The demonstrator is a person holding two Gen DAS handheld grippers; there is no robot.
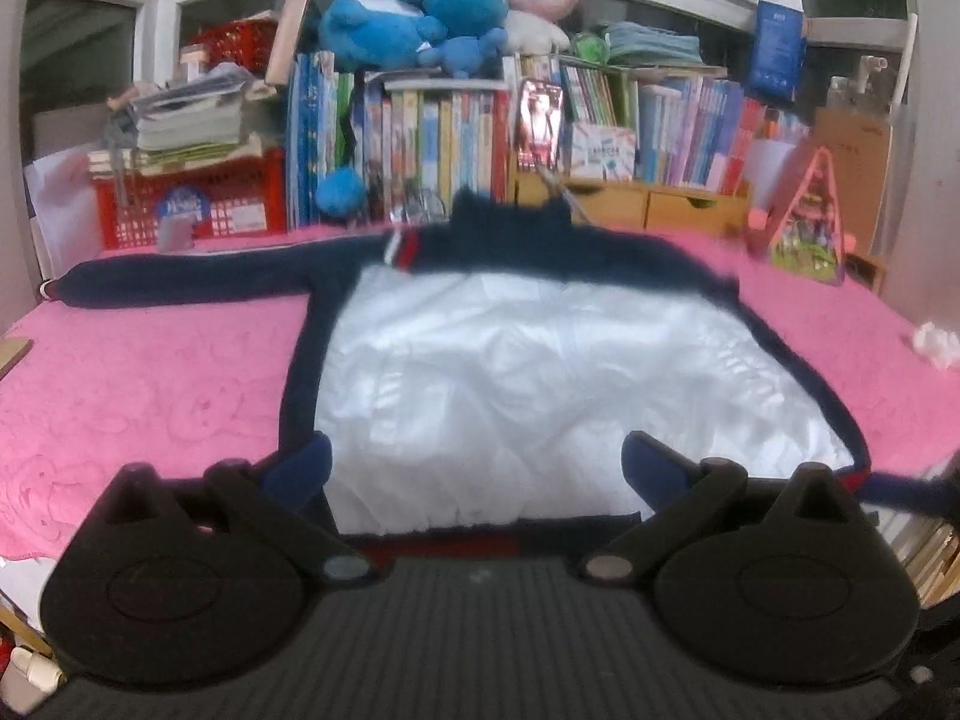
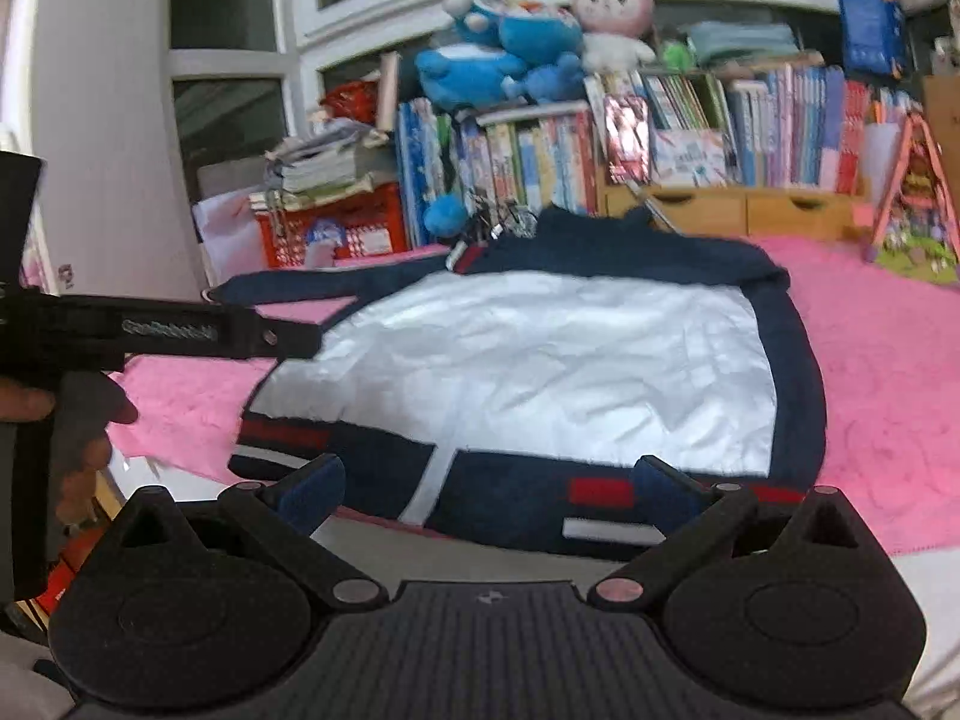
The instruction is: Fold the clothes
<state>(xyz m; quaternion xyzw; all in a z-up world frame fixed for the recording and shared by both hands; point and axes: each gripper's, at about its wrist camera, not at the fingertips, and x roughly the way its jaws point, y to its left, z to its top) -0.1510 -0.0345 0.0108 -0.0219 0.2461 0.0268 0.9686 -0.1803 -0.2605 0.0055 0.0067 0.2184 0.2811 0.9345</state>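
Observation:
A navy jacket with a shiny white panel [image 1: 540,372] lies flat on the pink blanket [image 1: 150,372], collar toward the books. Its left sleeve [image 1: 180,282] stretches out to the left. Its right sleeve is folded across the hem with red and white stripes [image 2: 600,498]. My left gripper [image 1: 474,468] is open and empty, low over the hem. My right gripper [image 2: 486,492] is open and empty over the folded sleeve at the jacket's [image 2: 528,360] near edge. The left gripper tool shows in the right wrist view [image 2: 180,333], held by a hand at the left.
Rows of books [image 1: 450,144], a red crate [image 1: 192,204], plush toys [image 1: 444,6] and wooden drawers [image 1: 648,207] line the far edge. A triangular pink toy [image 1: 804,222] stands at the back right. A small white object [image 1: 936,342] lies at the blanket's right edge.

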